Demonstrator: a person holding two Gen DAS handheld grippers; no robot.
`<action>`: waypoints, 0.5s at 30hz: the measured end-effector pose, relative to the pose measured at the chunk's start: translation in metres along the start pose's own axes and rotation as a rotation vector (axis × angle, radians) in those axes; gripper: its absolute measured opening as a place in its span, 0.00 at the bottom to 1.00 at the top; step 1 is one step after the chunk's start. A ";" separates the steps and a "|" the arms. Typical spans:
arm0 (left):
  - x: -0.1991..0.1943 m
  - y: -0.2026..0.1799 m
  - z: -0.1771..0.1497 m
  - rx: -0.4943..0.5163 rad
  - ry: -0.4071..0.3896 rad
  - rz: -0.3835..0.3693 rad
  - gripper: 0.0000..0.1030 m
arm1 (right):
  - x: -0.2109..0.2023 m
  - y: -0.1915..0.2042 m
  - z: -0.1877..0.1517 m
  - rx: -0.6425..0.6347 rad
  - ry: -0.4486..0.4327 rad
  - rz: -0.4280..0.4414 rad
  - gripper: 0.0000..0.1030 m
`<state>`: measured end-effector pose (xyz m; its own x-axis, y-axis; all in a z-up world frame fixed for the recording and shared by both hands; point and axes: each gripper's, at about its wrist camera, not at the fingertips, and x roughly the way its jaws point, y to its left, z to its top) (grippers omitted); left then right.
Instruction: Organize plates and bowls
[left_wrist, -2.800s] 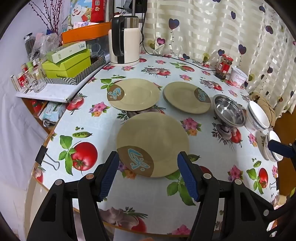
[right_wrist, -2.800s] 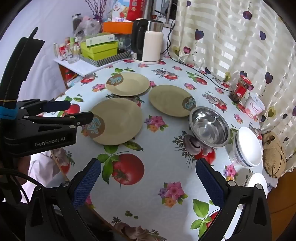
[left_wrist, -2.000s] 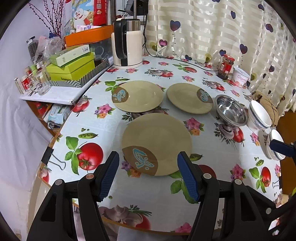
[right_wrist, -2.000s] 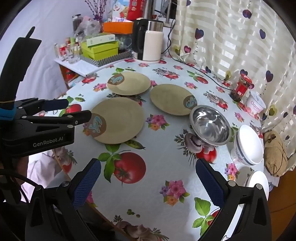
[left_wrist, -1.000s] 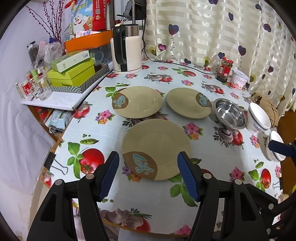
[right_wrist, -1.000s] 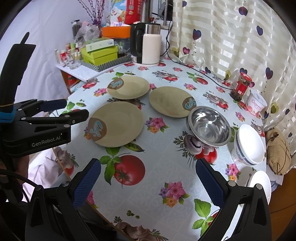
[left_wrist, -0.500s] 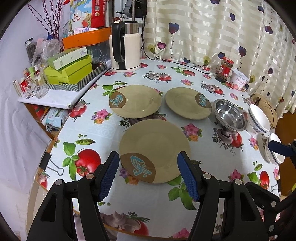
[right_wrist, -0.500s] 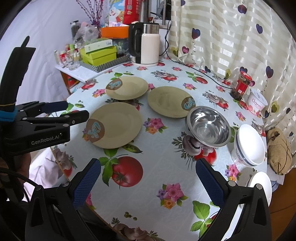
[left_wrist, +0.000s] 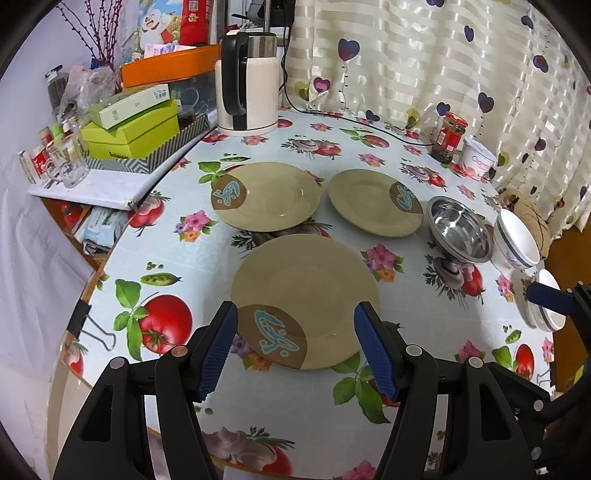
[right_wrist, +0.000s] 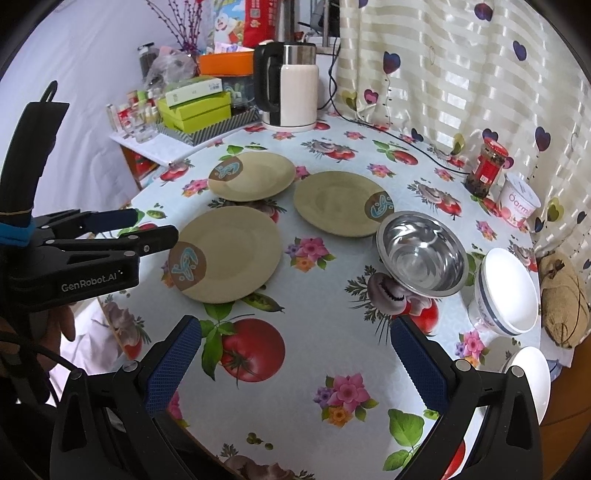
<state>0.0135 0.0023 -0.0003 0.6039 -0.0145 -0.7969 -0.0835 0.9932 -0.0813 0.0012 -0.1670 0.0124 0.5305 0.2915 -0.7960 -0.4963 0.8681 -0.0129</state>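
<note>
Closer now than a second ago: left gripper (left_wrist: 293, 339), jaws wide, nothing held, pads either side of the near plate's (left_wrist: 304, 295) printed edge, above it.

Right gripper (right_wrist: 295, 354): jaws wide, nothing held, over bare tablecloth (right_wrist: 314, 369).

Right view only: the left gripper (right_wrist: 147, 229) seen from the side, and the person's hand (right_wrist: 61, 323) beneath it. Left view only: one blue pad of the right gripper (left_wrist: 546, 295) at the far right, and a binder clip (left_wrist: 92, 328) on the table edge.

Plates: three tan, each flat and apart; near plate (right_wrist: 225, 254), far-left plate (right_wrist: 253, 175), far-right plate (right_wrist: 341, 208).

Bowls: steel bowl (right_wrist: 421, 253) just right of the far-right plate, holding nothing; white bowl (right_wrist: 508, 291) beside it; more white dishes (right_wrist: 528, 373) at the table's right edge.

Surroundings: kettle (right_wrist: 291, 86), red-lidded jar (right_wrist: 485, 166), tub (right_wrist: 519, 201), green boxes (right_wrist: 195, 107) on a side shelf, heart-print curtain (right_wrist: 461, 66).
</note>
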 end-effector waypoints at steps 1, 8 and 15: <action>0.001 0.000 0.000 0.000 0.002 -0.001 0.64 | 0.001 0.000 0.000 0.000 0.002 0.002 1.00; 0.011 0.001 0.001 -0.004 0.027 0.000 0.64 | 0.011 -0.005 0.002 0.007 0.023 0.016 1.00; 0.018 0.002 0.003 -0.008 0.041 -0.014 0.64 | 0.020 -0.009 0.003 0.009 0.040 0.027 1.00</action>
<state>0.0266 0.0041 -0.0133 0.5717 -0.0329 -0.8198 -0.0823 0.9919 -0.0972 0.0188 -0.1681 -0.0018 0.4891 0.2988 -0.8194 -0.5034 0.8639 0.0145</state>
